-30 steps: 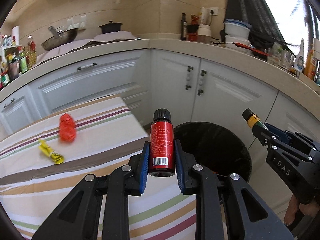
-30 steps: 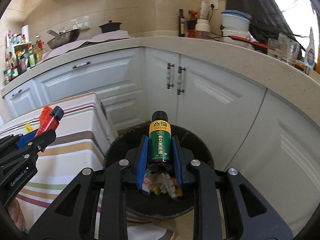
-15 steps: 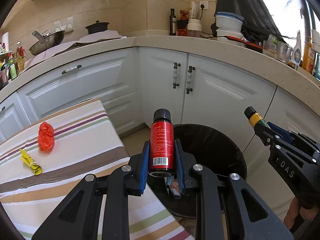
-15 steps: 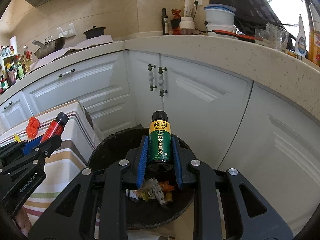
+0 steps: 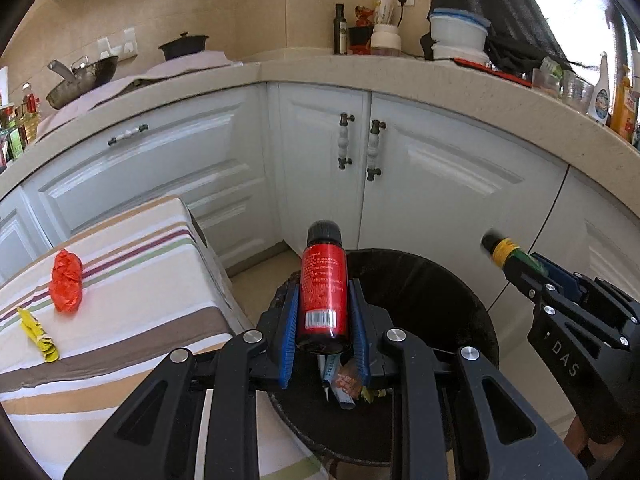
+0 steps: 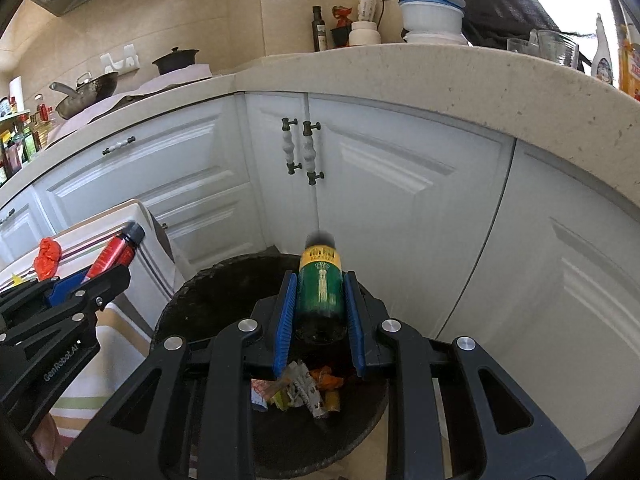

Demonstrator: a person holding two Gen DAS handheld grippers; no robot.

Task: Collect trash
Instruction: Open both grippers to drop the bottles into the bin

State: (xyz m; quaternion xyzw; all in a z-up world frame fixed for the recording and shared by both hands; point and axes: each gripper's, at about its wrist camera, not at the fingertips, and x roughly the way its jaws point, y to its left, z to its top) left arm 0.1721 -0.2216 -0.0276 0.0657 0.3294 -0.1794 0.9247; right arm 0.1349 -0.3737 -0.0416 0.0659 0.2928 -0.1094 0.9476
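My left gripper [image 5: 324,312] is shut on a red bottle [image 5: 323,292] with a black cap, held over the near rim of the black-lined trash bin [image 5: 448,280]. My right gripper [image 6: 320,308] is shut on a green bottle [image 6: 320,292] with a yellow band, held above the bin [image 6: 200,292]. The green bottle looks blurred. Wrappers [image 6: 304,392] lie at the bin's bottom. A crumpled red wrapper [image 5: 66,280] and a yellow wrapper [image 5: 38,334] lie on the striped tablecloth [image 5: 132,280]. Each gripper shows in the other's view: the right [image 5: 516,264], the left [image 6: 108,264].
White corner cabinets [image 5: 312,152] stand right behind the bin under a beige countertop [image 5: 400,76]. The counter carries a wok [image 5: 82,76], a pot, bottles, stacked bowls [image 5: 456,36] and glasses. The table stands to the left of the bin.
Both grippers have moved forward and right, from beside the table to over the bin, still holding their bottles. The green bottle now looks blurred.
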